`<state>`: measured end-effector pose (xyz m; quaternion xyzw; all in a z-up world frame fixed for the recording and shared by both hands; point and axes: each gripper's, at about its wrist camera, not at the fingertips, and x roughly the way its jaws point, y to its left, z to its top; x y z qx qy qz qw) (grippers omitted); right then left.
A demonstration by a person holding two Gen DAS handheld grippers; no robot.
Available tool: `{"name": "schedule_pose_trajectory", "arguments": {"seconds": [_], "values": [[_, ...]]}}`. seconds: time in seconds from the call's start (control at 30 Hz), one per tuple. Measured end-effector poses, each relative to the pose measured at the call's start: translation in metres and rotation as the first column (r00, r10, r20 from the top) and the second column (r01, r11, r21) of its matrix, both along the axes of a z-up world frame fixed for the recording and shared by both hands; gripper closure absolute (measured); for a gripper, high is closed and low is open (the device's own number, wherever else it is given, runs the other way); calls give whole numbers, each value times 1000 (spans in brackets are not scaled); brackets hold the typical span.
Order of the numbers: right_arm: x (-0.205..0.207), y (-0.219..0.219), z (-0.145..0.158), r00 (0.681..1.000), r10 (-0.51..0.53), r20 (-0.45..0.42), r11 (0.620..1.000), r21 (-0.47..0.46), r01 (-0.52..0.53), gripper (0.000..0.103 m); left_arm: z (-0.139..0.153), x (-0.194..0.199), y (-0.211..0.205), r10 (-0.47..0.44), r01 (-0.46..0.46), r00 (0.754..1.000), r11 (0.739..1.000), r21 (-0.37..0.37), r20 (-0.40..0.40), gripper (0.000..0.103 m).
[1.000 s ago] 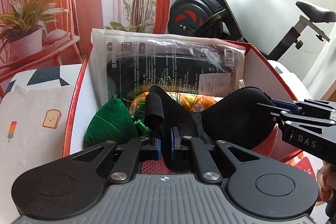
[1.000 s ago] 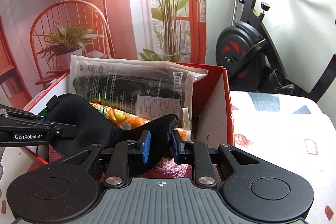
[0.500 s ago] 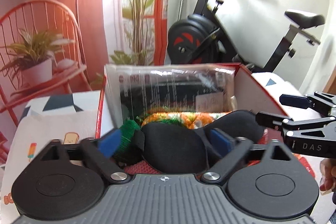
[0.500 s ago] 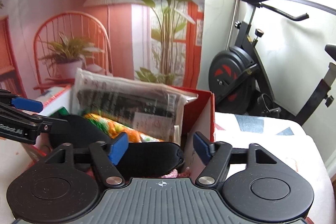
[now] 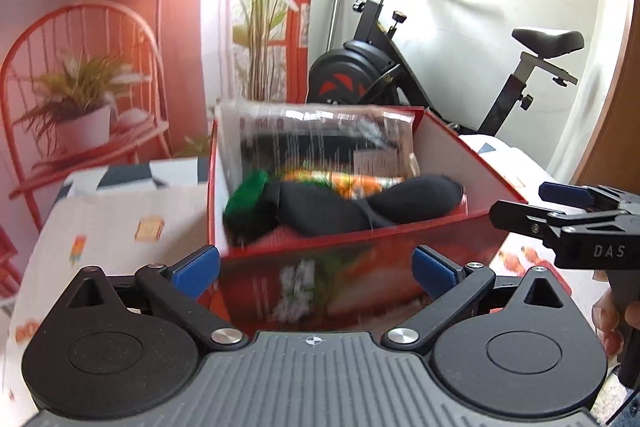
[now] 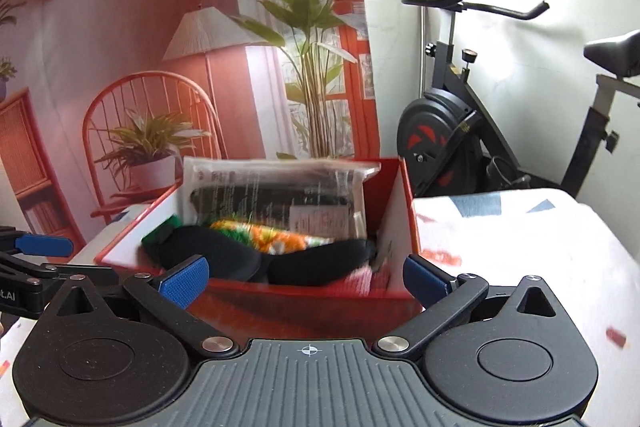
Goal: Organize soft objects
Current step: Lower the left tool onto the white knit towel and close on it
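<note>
Both spread wide, gripping nothing: left hand-held gripper (image 5: 316, 269) and right hand-held gripper (image 6: 306, 279) just short of the red box (image 5: 460, 227). Lying across the top inside, black eye mask (image 5: 360, 205), beside green pouch (image 5: 246, 203), against plastic-wrapped packet (image 6: 276, 193).

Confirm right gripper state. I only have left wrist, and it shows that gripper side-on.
Observer: In the right wrist view the right gripper is open, with nothing between its pads.
Operator: Is it touching the mask?
Observer: No. The black eye mask lies inside the red box, past the near wall; the pads sit in front of that wall.
Operator: Anything under the mask's right end?
Observer: A pink knit piece shows beneath it, by the box's right wall.
</note>
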<state>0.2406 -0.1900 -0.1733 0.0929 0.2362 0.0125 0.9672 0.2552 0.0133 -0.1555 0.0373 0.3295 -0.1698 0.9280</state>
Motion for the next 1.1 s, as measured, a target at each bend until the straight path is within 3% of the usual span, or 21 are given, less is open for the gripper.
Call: {"name": "schedule_pose_trajectory", "arguments": {"seconds": [0.2,0.43,0.7,0.87,1.1], "values": [[-29,12,-29,998,17,-61,1000,10,-16,0,-31,-21,20,58,-59,997,998,-29,-54,0],[-57,10,-71,990,-16,-142,1000,-25,13,0,-59,-36,54,163,-179,978,976,-123,-132,1],[-69,9,-103,980,-25,-196,995,-98,5,0,-78,-52,49,187,-206,967,974,-97,-174,1],[-65,7,-113,975,-41,-220,994,-110,18,0,-86,-58,39,159,-173,970,983,-66,-185,1],[-67,5,-123,978,-38,-205,994,-106,16,0,-86,-59,48,195,-216,964,971,-101,-183,4]]}}
